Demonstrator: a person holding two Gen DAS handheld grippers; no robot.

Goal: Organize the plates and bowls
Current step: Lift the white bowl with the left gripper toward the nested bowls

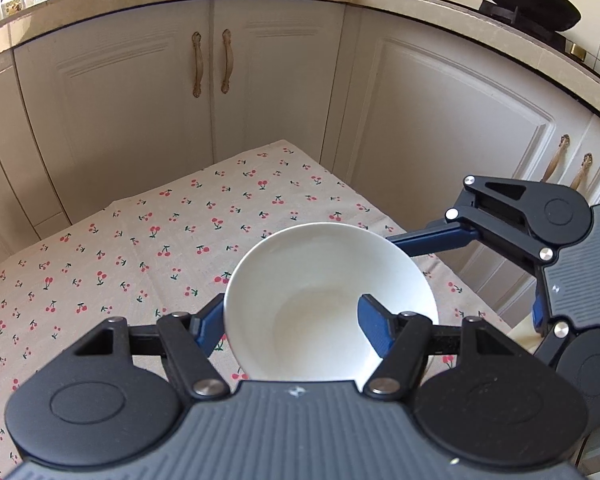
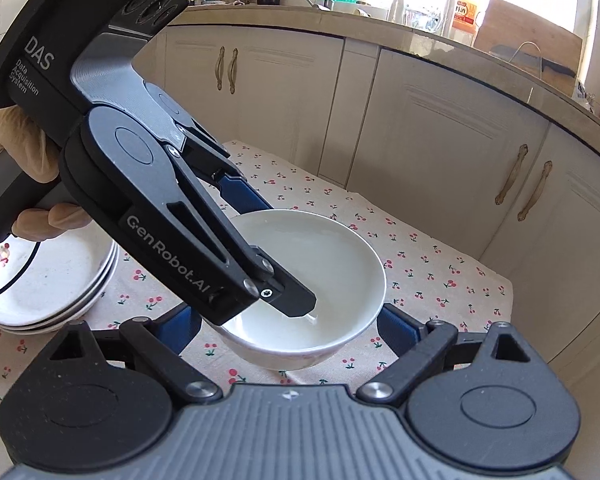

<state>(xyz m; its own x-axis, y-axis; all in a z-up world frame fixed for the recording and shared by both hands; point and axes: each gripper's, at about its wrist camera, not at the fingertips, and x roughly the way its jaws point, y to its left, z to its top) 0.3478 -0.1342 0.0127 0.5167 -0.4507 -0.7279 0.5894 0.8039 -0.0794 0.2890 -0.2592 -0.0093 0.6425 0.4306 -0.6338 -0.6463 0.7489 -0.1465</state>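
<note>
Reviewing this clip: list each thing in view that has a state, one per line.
white bowl: upright, empty, gripped at its rim, seemingly lifted off the cloth.
left gripper: shut on the bowl's rim, one finger inside, one outside.
right gripper: open, jaws flanking the bowl; contact unclear.
plates: stacked on the cherry tablecloth, top one empty.
cabinet doors: closed.
</note>
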